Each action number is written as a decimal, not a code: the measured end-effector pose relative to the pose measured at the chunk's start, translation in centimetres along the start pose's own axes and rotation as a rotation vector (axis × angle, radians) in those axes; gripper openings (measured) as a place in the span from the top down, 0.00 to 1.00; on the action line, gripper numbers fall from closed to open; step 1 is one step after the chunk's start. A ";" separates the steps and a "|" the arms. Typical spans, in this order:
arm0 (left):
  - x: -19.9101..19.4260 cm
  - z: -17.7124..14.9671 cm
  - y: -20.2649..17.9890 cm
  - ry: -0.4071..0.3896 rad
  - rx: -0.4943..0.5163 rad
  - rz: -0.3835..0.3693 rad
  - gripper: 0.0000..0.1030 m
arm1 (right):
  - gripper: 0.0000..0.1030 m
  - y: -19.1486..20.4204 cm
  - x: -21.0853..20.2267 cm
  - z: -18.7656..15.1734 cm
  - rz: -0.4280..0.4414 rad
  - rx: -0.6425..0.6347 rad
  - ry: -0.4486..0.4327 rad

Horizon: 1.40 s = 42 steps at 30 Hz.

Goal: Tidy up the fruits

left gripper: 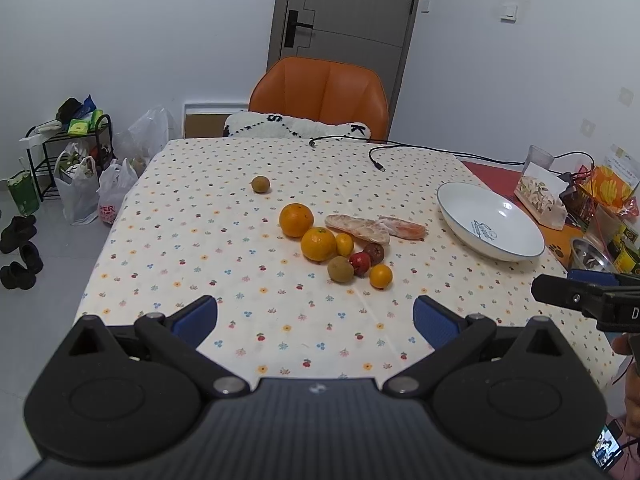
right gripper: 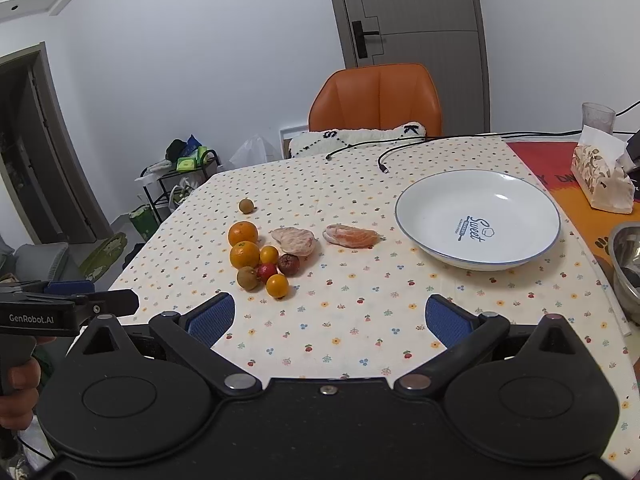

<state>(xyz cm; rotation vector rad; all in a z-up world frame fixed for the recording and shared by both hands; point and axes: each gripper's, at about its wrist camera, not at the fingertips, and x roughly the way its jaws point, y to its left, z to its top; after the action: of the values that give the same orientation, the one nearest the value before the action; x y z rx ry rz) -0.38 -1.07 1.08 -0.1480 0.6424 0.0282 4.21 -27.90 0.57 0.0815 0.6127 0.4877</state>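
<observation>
Even indoor light, soft shadows, fisheye-warped edges.

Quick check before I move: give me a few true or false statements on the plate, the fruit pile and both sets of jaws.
1. The white plate has fruit in it. False: it is empty; all fruit lies on the tablecloth.
2. Both the left gripper and the right gripper have their jaws open and hold nothing. True.
3. One small brown fruit lies apart from the pile, farther toward the orange chair. True.
4. The two peeled citrus pieces sit on the plate. False: they lie on the cloth between the pile and the plate.
5. The red fruit lies inside the pile, touching other fruits. True.
</observation>
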 end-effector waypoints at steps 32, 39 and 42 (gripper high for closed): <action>1.9 -0.2 0.2 -0.025 0.011 -0.001 0.00 | 0.00 -0.7 1.3 -0.2 0.039 0.036 0.010; 3.2 0.0 0.0 -0.053 0.012 0.001 0.02 | 0.00 -0.6 2.5 0.1 0.068 0.024 -0.030; 3.6 -0.1 0.1 -0.071 -0.003 -0.007 0.02 | 0.00 -0.5 3.3 0.2 0.084 0.022 -0.042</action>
<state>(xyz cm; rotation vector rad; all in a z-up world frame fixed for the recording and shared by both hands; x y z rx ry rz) 2.46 -1.07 -1.17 -0.1518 0.5714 0.0273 6.84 -26.79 -1.13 0.1383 0.5748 0.5598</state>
